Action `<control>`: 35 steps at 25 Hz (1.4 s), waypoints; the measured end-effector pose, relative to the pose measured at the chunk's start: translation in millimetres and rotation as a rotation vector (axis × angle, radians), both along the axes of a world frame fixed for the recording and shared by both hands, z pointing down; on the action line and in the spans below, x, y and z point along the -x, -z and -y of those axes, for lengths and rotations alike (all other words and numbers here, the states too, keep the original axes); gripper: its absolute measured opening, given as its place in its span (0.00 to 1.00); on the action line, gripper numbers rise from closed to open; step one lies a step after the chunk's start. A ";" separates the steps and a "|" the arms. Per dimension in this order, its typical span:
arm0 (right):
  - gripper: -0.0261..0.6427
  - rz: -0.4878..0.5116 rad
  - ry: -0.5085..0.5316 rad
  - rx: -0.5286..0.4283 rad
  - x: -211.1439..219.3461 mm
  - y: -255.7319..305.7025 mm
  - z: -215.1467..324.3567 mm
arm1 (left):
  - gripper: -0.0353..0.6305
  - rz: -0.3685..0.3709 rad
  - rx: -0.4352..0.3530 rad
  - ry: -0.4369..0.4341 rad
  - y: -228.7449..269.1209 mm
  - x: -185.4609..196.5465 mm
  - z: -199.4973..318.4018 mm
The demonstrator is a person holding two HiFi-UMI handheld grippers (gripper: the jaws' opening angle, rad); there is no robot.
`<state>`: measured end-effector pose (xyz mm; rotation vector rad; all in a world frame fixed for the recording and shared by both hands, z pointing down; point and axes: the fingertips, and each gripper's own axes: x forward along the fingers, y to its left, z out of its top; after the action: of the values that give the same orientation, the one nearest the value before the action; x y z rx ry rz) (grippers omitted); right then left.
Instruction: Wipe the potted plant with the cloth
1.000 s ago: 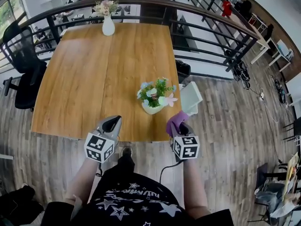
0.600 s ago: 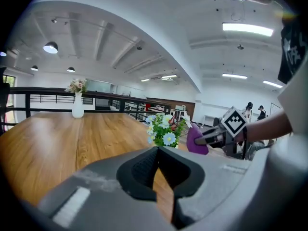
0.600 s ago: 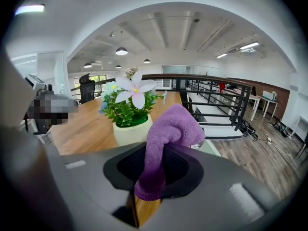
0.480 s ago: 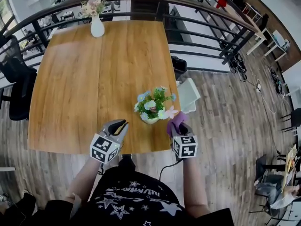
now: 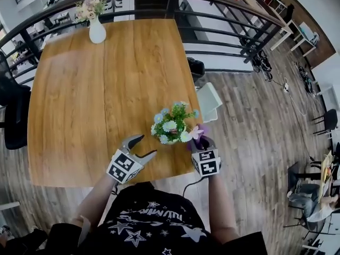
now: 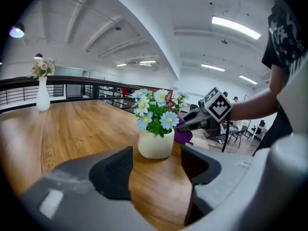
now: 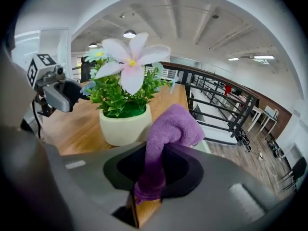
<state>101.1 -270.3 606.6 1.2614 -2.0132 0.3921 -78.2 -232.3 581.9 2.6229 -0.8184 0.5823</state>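
Hidden or unclear: in the head view the potted plant (image 5: 171,126) shows foliage and blooms only, since its pot lies almost wholly under its own leaves. In that view, the cloth (image 7: 166,134) is reduced to a purple scrap behind a flower and the right gripper (image 7: 154,165), whose jaw tips are masked. In the right gripper view the raised fold of cloth covers the pot's right flank. Whether cloth and pot touch cannot be told; they stand just beside each other. A white object (image 5: 208,101) past the table's right edge is cut off by that edge and cannot be identified.

Condition of the plant: upright, near the front right corner of the wooden table (image 5: 79,100). It has a round cream pot, dense green leaves, and small blue and white daisy-type blooms with yellow centres. One large pale pink flower faces the right gripper.

Right gripper: clenched on the cloth, which bunches up above the jaws and hangs down between them.

Left gripper (image 6: 156,165): jaws have just been opening and stand apart, with only bare table top between the pads. The pot sits ahead of them, apart.

A white vase of flowers (image 5: 96,30) stands at the table's far end, well apart
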 end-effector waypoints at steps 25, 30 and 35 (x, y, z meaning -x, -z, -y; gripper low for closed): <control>0.17 -0.105 0.323 0.032 32.9 -33.9 14.8 | 0.52 0.214 -0.038 -0.106 -55.1 -50.7 33.6; 0.17 -0.107 0.341 0.037 39.1 -35.3 7.4 | 0.51 0.210 -0.029 -0.061 -54.3 -50.0 32.5; 0.17 -0.081 0.377 0.044 50.8 -34.2 -8.7 | 0.51 0.205 -0.020 0.004 -53.4 -50.6 31.0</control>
<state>50.4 -261.6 640.9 0.8304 -2.1016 0.1986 -27.6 -263.2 635.3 2.6095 -0.8924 0.8573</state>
